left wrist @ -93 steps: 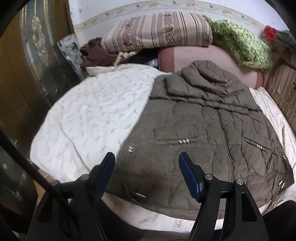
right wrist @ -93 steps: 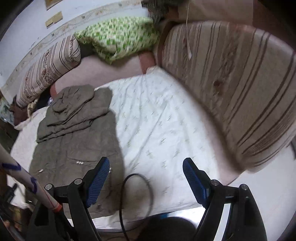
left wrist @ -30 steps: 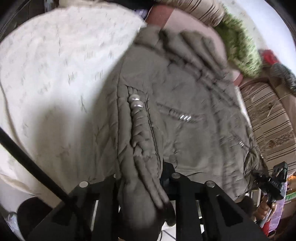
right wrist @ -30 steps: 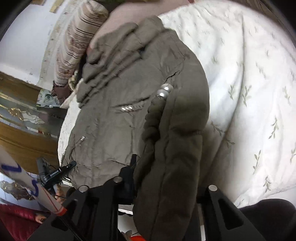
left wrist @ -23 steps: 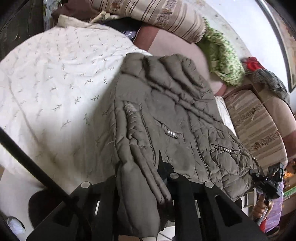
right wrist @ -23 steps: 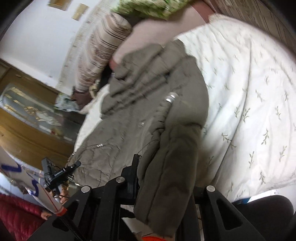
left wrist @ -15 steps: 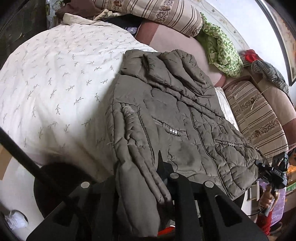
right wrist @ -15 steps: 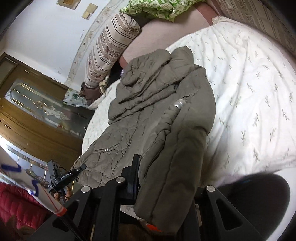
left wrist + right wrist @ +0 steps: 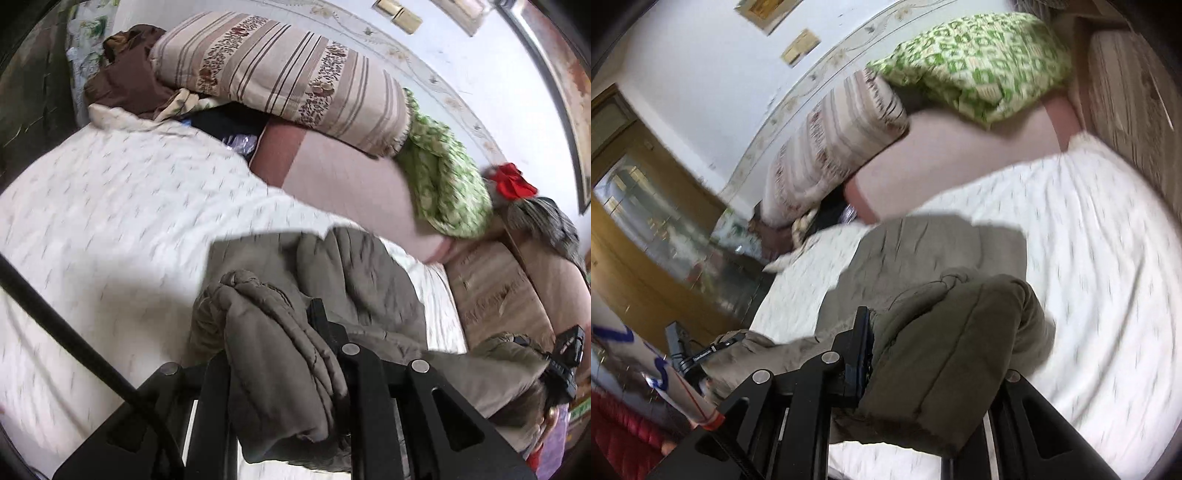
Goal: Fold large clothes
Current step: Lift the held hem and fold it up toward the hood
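While both grippers hold bunched hem fabric of the olive quilted jacket (image 9: 354, 280), the garment hangs between them with its far part resting on the white patterned bedsheet (image 9: 110, 206). The left gripper (image 9: 280, 373) is clenched on a thick roll of padding near one lower corner; the right gripper (image 9: 934, 354) is clamped on a similar wad at the other corner, fabric spilling over and hiding its far finger.

Risks noted:
- Each grip takes in several layers of slippery padded shell. A layer could slide out under the garment's weight, and the fold line would go crooked.
- The hood and collar end lies crumpled on the sheet. If the lower edge is carried over it unevenly, the fold will trap wrinkles rather than lie flat.
- The striped bolster (image 9: 288, 70) and green patterned quilt (image 9: 979, 62) sit close behind the jacket at the head of the bed. An overlong throw could land the hem on them.
- A black cable (image 9: 74, 347) crosses the left view near the bed edge; it could snag the hanging cloth.
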`<state>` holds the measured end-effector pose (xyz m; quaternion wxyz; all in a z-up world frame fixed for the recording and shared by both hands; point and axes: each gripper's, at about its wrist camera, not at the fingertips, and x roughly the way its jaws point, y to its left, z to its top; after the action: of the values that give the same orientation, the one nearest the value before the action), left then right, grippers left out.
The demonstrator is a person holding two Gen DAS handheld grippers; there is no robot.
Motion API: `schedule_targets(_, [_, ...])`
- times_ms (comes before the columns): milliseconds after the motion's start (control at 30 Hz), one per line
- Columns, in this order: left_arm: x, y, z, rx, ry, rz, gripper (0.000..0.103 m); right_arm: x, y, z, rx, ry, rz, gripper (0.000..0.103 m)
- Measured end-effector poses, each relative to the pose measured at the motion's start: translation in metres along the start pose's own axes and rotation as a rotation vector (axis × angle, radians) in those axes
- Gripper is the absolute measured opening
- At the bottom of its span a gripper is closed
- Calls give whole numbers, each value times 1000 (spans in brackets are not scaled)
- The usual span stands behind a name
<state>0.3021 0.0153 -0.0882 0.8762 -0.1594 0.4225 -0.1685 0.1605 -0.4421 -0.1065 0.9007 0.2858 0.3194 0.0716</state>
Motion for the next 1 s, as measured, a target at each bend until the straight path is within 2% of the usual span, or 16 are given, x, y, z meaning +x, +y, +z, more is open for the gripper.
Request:
schedule_targets(133, [73,-8,58,-22,46,71,18,57,-14,50,62,9,-90,20])
schedule_targets(267, [155,-5,86,-28,95,151,20,127,-63,82,168,42,-157,23])
schedule_targets(333, [192,1,89,-39,130,184,20,155,-86,89,218,64,-163,24])
schedule_targets(400, [227,12,88,-60,165,201,21,187,-109,92,270,81,-172,29])
schedule_targets(467, [255,25,81,-108,203,194,21,206,-124,90,304,66,-171,51])
schedule_targets(500, [260,29,77,-130,206,175,22,211,-129,89,315,57,-180,55])
schedule_targets(633, [253,31,75,-120,185,135,26,216,-134,87,328,30,-172,61])
schedule_targets(700, [231,25,79,-100,145,91,32,201,-125,89,313,-13,-153,73])
schedule_targets(733, [220,22,81,-96,126,62,35,188,-118,90,293,-52,-145,85])
schedule_targets(767, [207,19,83,-98,107,18,43,177,-111,91,273,-82,-134,92])
schedule_targets(800, [197,16,84,-103,94,-17,51,169,-107,92,255,-99,-127,92])
schedule_targets(900, [169,9,90,-128,57,-95,65,147,-80,92,161,-124,-155,92])
schedule_targets(1000, [137,3,95,-143,23,-174,67,140,-46,83,66,-110,-187,92])
